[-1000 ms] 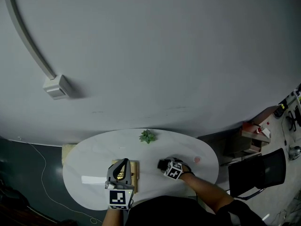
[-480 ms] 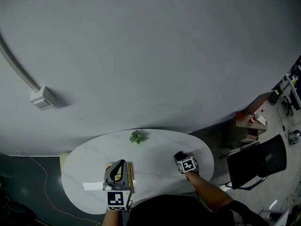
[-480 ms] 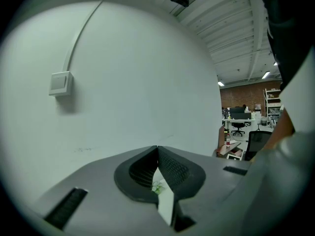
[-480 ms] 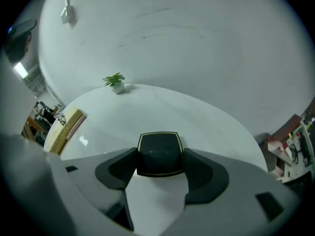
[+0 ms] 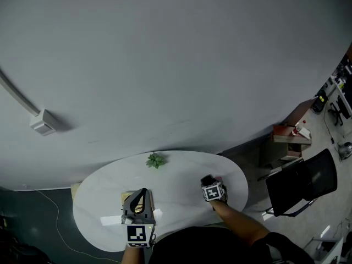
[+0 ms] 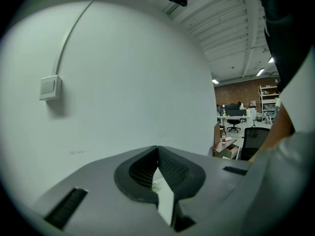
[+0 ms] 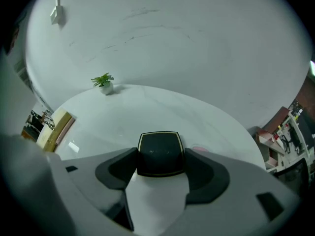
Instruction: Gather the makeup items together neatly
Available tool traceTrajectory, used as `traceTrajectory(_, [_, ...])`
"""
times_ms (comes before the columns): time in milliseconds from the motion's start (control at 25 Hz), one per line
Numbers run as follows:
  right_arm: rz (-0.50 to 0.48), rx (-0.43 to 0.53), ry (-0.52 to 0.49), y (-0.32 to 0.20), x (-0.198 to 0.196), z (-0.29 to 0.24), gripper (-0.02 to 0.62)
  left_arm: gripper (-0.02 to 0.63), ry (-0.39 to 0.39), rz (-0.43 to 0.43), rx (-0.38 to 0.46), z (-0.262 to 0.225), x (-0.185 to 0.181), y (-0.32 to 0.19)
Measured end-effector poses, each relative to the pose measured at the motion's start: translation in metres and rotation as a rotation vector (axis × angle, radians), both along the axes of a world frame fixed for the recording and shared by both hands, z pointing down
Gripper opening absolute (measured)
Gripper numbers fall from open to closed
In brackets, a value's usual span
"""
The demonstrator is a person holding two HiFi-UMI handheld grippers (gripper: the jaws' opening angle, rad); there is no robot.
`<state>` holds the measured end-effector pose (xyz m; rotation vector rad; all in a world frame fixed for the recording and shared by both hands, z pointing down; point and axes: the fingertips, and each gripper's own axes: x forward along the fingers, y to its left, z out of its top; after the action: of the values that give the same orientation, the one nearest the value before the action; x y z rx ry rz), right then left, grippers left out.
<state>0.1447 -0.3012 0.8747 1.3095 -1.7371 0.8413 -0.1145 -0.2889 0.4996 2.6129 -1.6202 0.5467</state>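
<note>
A black square compact with a gold rim sits between the jaws of my right gripper, which is shut on it. In the head view the right gripper is over the right part of the white oval table. A small pink item lies on the table just beside the right jaw. My left gripper hovers over the table's left part, above a wooden board. In the left gripper view its jaws meet at the tips with nothing between them.
A small potted plant stands near the table's far edge. A white card lies at the front left by the left gripper. The wooden board lies at the table's left. A black chair and a low shelf stand right of the table.
My right gripper has carried the compact to the right, up beside the pink item. The left gripper has stayed over the wooden board. The head camera has turned a little.
</note>
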Motion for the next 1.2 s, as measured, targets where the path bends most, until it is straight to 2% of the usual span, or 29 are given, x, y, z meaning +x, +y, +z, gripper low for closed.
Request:
traceTrajectory(160, [0.024,-0.01,-0.016,0.002,0.0,0.0,0.295,0.023,-0.003,-0.011,0.004,-0.001,-0.001,0.004])
traceTrajectory(480, [0.15,-0.062,-0.122,0.015,0.001,0.007,0.295,0.023,0.009,-0.04,-0.001,0.0,-0.009,0.013])
traceTrajectory(600, [0.141,-0.039,-0.118,0.017,0.001,0.001,0.296,0.023,-0.001,-0.03,-0.002,0.001,-0.007,0.016])
traceTrajectory(680, [0.068,0.007,-0.104,0.018,-0.012,-0.009,0.298,0.023,0.002,-0.033,-0.002,0.002,-0.008,0.018])
traceTrajectory(800, [-0.131,0.065,-0.103,0.026,-0.053,-0.022,0.298,0.023,0.007,-0.041,-0.002,0.002,-0.011,0.021])
traceTrajectory(1000, [-0.472,-0.012,-0.244,0.066,-0.146,-0.027,0.298,0.023,0.005,-0.075,0.006,0.001,-0.03,0.026])
traceTrajectory(1200, [-0.819,-0.039,-0.258,0.09,-0.216,-0.024,0.298,0.023,0.007,-0.131,0.01,0.001,-0.061,0.033])
